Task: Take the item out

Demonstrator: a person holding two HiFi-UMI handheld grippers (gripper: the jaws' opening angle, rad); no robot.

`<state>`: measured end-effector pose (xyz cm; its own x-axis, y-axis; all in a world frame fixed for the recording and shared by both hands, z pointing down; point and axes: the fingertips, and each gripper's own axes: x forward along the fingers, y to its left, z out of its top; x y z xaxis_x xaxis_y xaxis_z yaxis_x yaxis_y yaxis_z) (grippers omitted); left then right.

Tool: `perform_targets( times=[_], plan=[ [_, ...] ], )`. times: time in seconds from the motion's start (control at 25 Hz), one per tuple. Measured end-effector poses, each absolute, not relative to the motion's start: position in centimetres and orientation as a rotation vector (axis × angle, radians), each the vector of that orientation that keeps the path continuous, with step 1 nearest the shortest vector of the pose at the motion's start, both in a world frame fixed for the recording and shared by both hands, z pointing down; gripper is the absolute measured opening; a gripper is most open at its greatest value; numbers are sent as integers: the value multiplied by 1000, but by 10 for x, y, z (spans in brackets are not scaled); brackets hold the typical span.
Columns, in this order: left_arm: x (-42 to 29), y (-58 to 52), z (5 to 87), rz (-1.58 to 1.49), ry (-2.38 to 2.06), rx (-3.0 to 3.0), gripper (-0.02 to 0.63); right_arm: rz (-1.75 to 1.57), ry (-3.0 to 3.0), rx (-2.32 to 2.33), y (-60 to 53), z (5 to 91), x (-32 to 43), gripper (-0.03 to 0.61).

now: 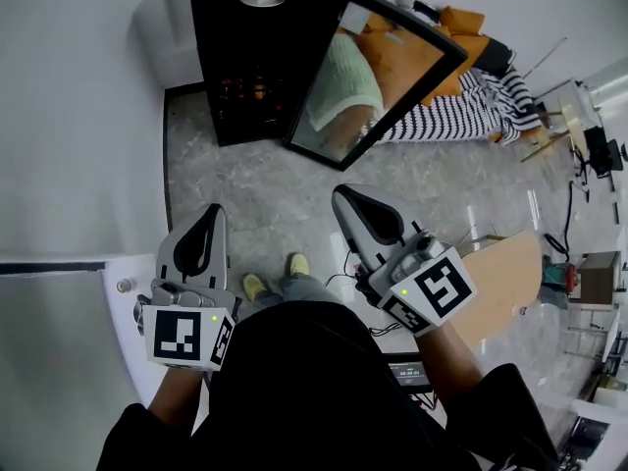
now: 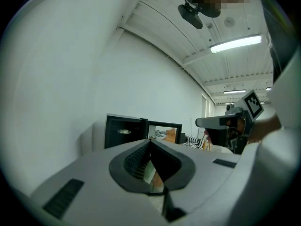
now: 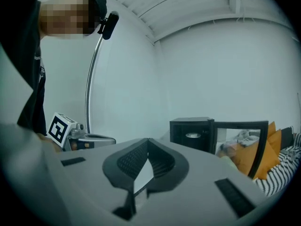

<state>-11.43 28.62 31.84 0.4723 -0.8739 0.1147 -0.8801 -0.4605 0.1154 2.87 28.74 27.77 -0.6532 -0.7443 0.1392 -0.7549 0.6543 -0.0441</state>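
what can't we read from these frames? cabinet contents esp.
- Inside the black cabinet, head view: the interior is dark, and the reddish items are too small to identify.
- Lower shelves, both gripper views: hidden behind the left gripper and the right gripper; only a pale round thing shows near the top.
- Open door: its glass reflects the room, so nothing reads through it.

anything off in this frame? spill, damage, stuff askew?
Nothing spilled or broken. The black cabinet has its glass door wide open. The left claw and right claw are shut, empty, short of it. A striped blanket and orange cushions lie heaped beyond the door.
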Motion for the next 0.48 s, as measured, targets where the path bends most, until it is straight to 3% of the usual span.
perform_targets(
  times=[0.48],
  plan=[
    [-149, 295, 316, 26, -1546, 2546, 8, 122, -2745, 1203, 297, 283, -14, 6]
  ],
)
